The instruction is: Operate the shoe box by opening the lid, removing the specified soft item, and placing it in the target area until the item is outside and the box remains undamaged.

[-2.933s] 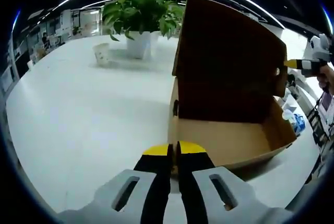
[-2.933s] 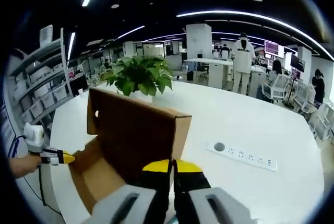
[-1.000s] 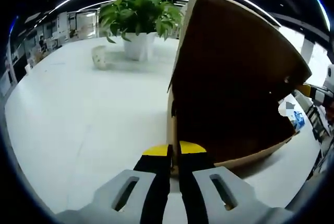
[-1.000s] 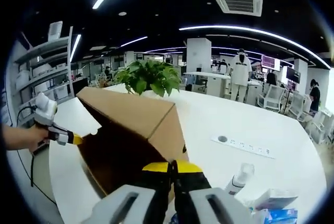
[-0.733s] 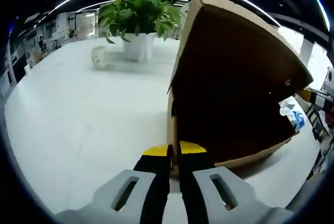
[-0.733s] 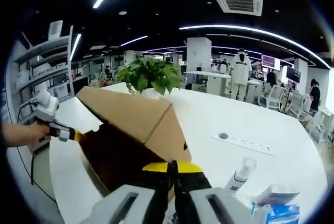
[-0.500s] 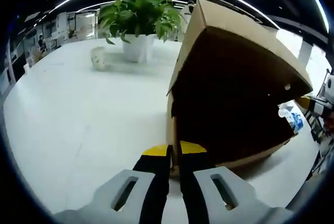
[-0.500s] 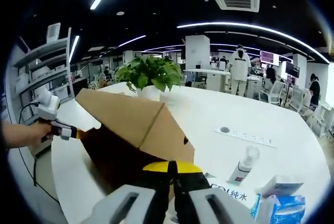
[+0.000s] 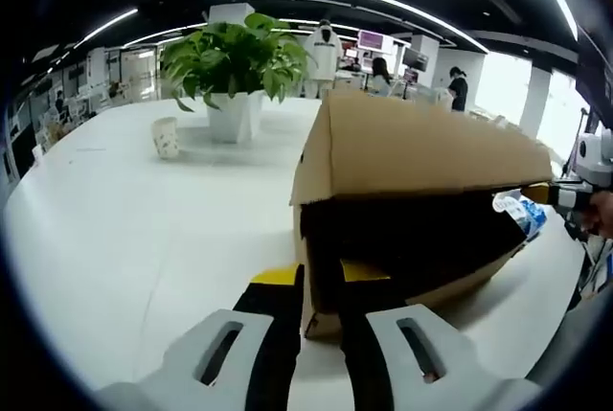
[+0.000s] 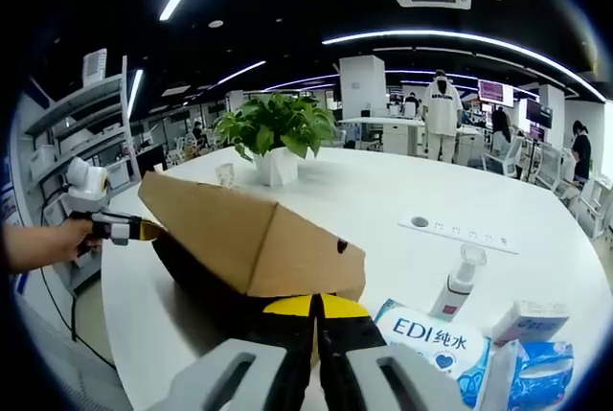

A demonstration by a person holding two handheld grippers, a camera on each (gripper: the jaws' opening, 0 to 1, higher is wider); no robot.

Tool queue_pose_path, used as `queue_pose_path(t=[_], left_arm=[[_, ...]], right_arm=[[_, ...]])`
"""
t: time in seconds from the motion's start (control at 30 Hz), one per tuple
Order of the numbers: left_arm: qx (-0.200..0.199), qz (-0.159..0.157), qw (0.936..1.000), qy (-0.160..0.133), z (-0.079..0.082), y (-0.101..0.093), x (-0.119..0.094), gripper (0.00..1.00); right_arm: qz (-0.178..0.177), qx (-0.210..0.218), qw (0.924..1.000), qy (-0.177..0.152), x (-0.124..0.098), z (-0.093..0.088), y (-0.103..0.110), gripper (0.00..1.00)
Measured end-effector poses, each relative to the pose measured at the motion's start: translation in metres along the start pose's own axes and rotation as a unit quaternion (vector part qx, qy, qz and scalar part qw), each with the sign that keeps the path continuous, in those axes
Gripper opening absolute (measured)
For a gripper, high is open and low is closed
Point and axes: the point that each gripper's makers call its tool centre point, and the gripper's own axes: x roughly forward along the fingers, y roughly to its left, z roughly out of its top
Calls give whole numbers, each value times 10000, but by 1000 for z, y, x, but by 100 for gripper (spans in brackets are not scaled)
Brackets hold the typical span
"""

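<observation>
My left hand-held gripper (image 9: 319, 275) is clamped on the shoe box (image 9: 412, 191) wall at lower centre; my right hand-held gripper (image 10: 313, 307), jaws together, pinches the lid (image 10: 239, 234). Hard pulling could tear the cardboard. The soft item stays hidden.

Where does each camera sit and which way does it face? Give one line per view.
Left gripper view: rides the left gripper at one end of the brown cardboard shoe box, facing across the white table toward a potted green plant; own jaws straddle the box's corner.
Right gripper view: rides the right gripper at the opposite end, facing the plant too; own jaws together, a person's hand at left.
Shared: box, plant, table.
</observation>
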Motion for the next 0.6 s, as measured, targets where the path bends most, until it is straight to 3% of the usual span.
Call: queue_pose_path(t=[0.3,0.6], left_arm=[[430,-408,9982,-55,5,-8,-8,17],[599,-679,9958,-105,4,-12,-14,25]], right_arm=[[179,15,9998,111,-1,-11,8,0],[491,27,9987,113,-3,-15,20,4]])
